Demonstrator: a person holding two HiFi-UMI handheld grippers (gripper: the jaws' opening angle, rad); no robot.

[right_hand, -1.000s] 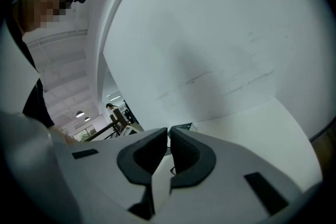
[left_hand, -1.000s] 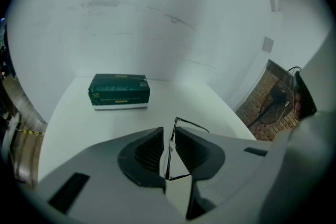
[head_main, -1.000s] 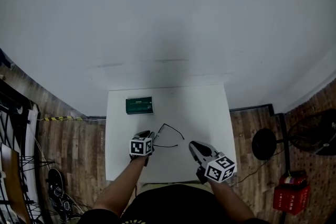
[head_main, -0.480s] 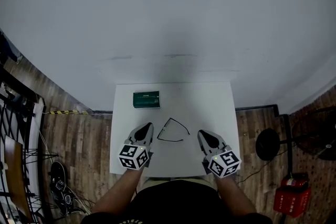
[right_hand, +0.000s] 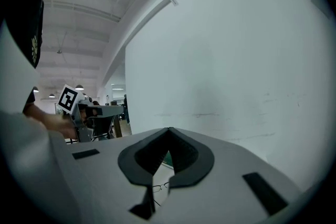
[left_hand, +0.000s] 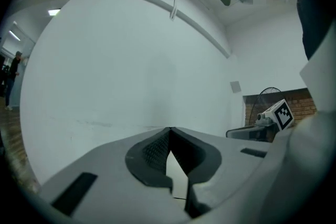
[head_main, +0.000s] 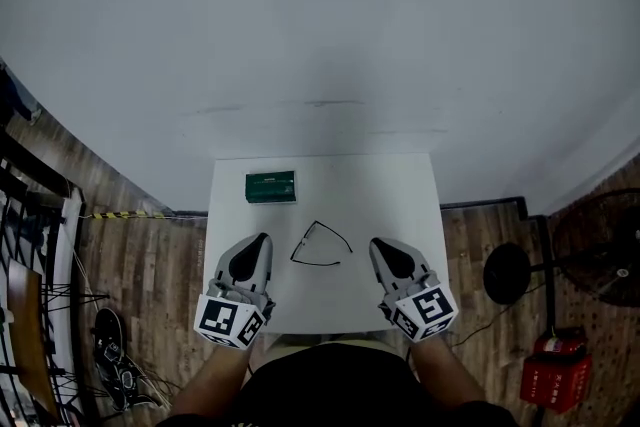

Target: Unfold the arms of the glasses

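1 white table [head_main: 390,190] at lower centre, left gripper [head_main: 262,238] and right gripper [head_main: 377,243] over its near edge, both closed and empty, green box [head_main: 270,186] upper left, print too small to read, glasses [head_main: 320,245] lying on the table between the 2, touching neither

There is one white table [head_main: 385,195], and on it one pair of glasses [head_main: 320,244] and one green box [head_main: 270,186] at the far left. Two grippers show at the near edge, the left gripper [head_main: 252,250] and the right gripper [head_main: 385,250], each with one marker cube. On the floor at the right are one black fan [head_main: 600,245] and one red object [head_main: 552,370].
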